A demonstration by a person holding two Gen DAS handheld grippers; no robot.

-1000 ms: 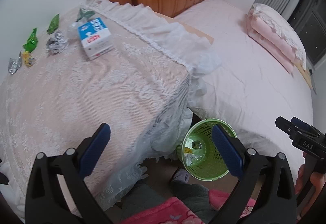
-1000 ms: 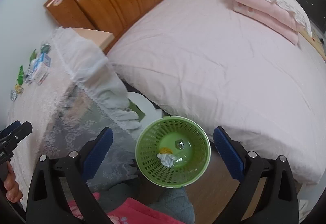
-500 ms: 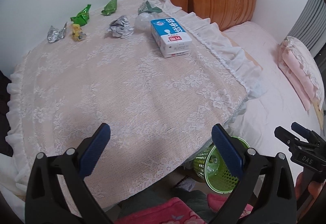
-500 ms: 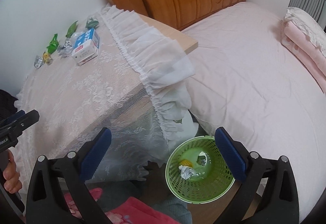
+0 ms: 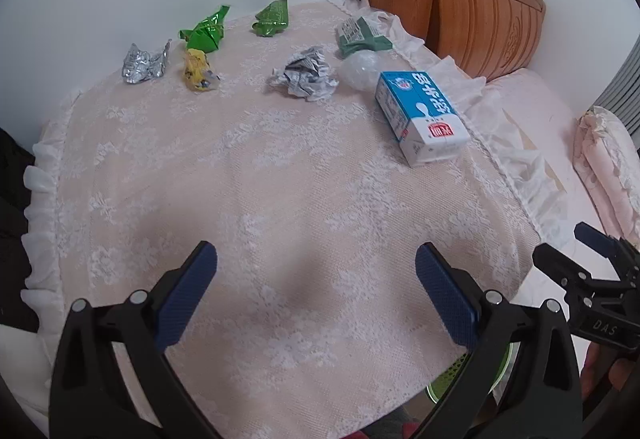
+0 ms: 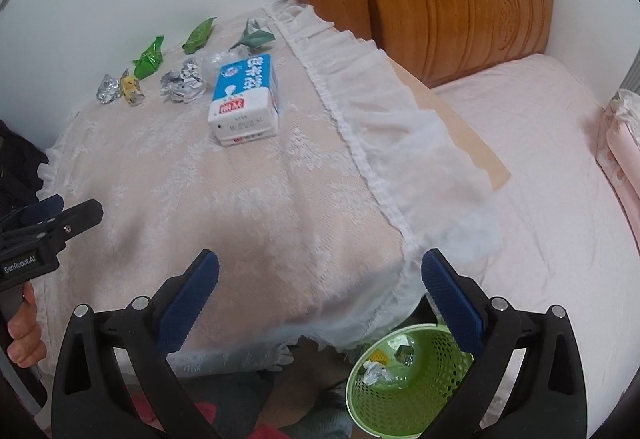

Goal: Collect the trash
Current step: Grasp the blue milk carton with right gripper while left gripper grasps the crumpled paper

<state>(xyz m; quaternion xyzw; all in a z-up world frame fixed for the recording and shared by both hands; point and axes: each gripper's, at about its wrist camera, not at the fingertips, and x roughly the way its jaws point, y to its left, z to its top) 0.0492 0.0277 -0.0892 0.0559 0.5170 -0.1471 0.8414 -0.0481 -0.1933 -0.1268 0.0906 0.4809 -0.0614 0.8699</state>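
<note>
Both claws empty, spread; milk carton (image 5: 422,117) well ahead.

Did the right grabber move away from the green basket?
Yes. The right gripper swung up and left: the green basket, centred between its jaws a second ago, now sits low on the right, and the table fills the view.

"DAS" on right gripper (image 5: 608,327); "GenRobot.AI" on left gripper (image 6: 24,263); milk carton (image 6: 244,101) print unreadable.

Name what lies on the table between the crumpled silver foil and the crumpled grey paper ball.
A yellow wrapper sits between the silver foil and the paper ball, clearest in the left wrist view.
</note>
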